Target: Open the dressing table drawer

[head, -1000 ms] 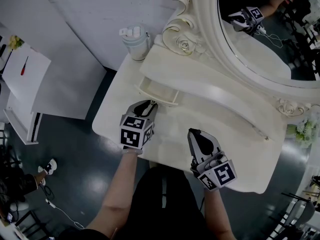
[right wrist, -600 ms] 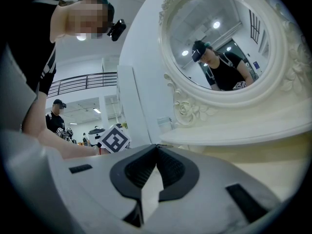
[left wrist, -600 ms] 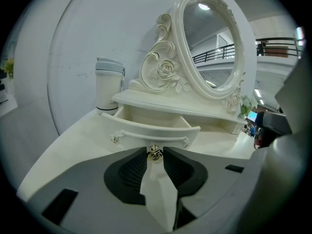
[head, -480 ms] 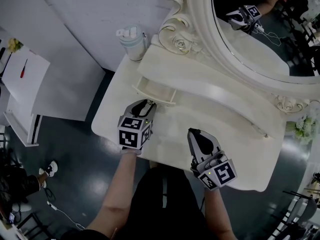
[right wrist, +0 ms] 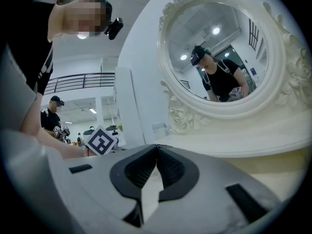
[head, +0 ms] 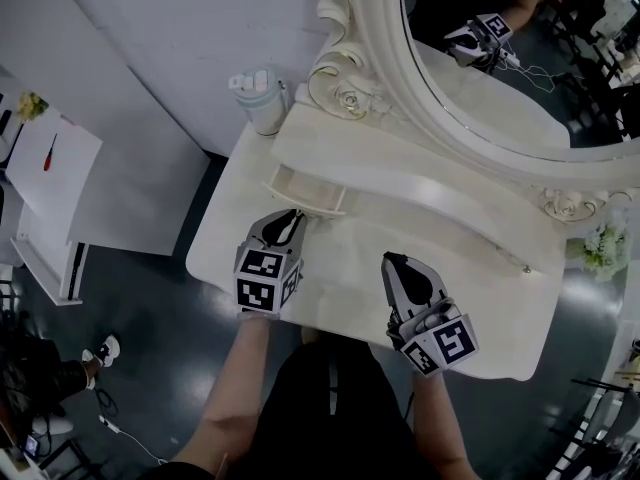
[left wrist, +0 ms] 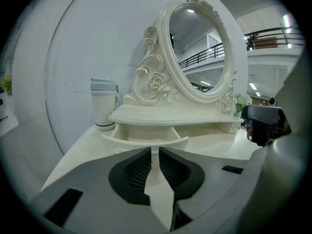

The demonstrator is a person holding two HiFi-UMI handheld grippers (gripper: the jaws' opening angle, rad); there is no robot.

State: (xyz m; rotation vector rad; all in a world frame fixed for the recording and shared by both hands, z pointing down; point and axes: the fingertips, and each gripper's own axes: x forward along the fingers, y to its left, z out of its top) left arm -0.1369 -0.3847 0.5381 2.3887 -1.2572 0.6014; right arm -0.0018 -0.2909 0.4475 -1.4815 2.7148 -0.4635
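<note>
The white dressing table point(head: 340, 278) has a small drawer point(head: 300, 190) under its shelf, standing pulled out, its inside visible point(left wrist: 146, 134). My left gripper point(head: 296, 218) hovers just in front of the drawer's front. Its jaws have just been closing, and a narrow gap remains at the tips point(left wrist: 154, 152). The drawer's tiny knob shows through that gap, with no pad pressing on it. My right gripper point(head: 392, 260) rests above the table top further right, and its tips point(right wrist: 156, 146) meet with nothing between them.
A pale lidded tumbler point(head: 258, 96) stands at the table's back left corner, beside the ornate oval mirror point(head: 480, 88). White flowers point(head: 600, 248) sit at the far right. A white desk point(head: 50, 168) stands to the left across dark floor.
The left gripper's jaws have narrowed and it has lifted slightly in front of the drawer. The drawer stays pulled out. The right gripper has kept still.
</note>
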